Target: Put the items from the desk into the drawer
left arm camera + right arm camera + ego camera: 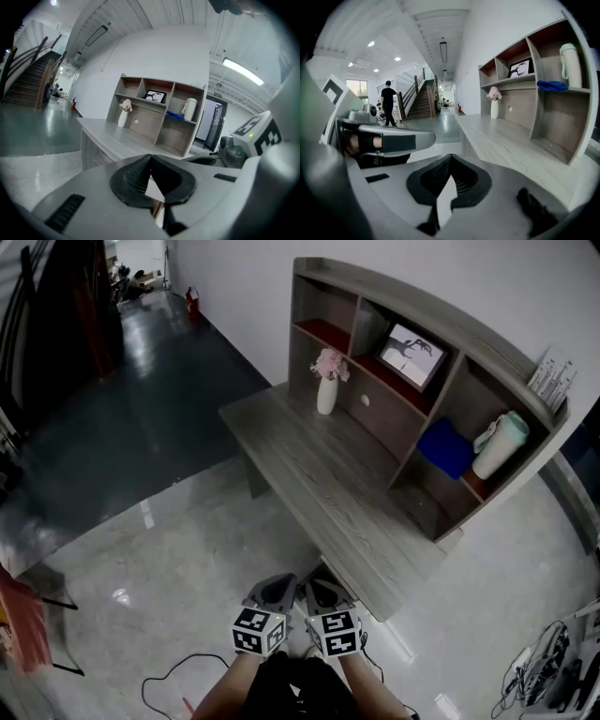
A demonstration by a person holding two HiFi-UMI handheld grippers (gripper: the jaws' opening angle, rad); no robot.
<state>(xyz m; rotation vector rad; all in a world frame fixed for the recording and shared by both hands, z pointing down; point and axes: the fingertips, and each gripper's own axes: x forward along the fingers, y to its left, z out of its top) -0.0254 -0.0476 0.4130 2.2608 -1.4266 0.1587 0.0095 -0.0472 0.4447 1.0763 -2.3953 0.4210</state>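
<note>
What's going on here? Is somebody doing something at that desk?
A person stands at the near end of a grey wooden desk, with a hand-held gripper in each hand. The left gripper and right gripper are side by side just short of the desk, fingers closed on nothing. Nothing is being handled yet. A white vase of flowers stands on the desktop, and a framed picture, a blue cloth and a pale bottle sit in the shelf unit.

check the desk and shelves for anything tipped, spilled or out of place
Nothing stands out. The vase of flowers stands upright on the desk; the picture frame, blue cloth and bottle sit inside their shelf compartments, and no spill or damage shows.
</note>
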